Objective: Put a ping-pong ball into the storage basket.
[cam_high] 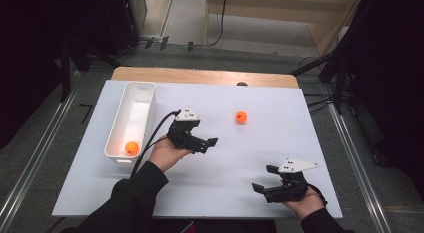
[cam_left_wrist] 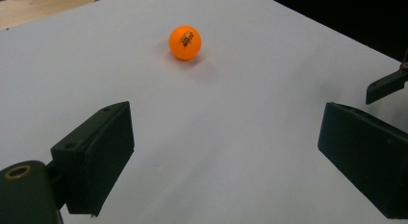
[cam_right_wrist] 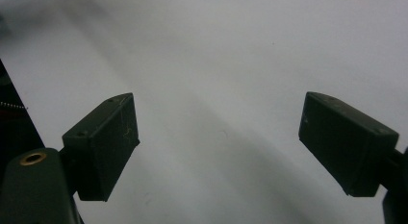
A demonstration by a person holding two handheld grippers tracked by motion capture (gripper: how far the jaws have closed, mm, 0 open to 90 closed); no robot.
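Orange printed ball (cam_high: 241,117) loose on the white sheet (cam_high: 280,138), another (cam_high: 132,147) in the white bin (cam_high: 131,95).

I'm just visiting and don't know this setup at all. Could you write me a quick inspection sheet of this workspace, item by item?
Surface: white sheet over a wooden table, flat and clean.
Job's things: one orange ball loose on the sheet; a second orange ball inside the white bin at the left.
Clutter: nothing seen.
Grippers: left gripper open, nothing between its fingers, aimed toward the loose ball; right gripper open, nothing between its fingers, over bare sheet near the person's edge.
Cables: black cable trails from the left gripper; more cables on the floor beyond the table.
Surroundings: grey floor, dark sides, metal rails along both sides.
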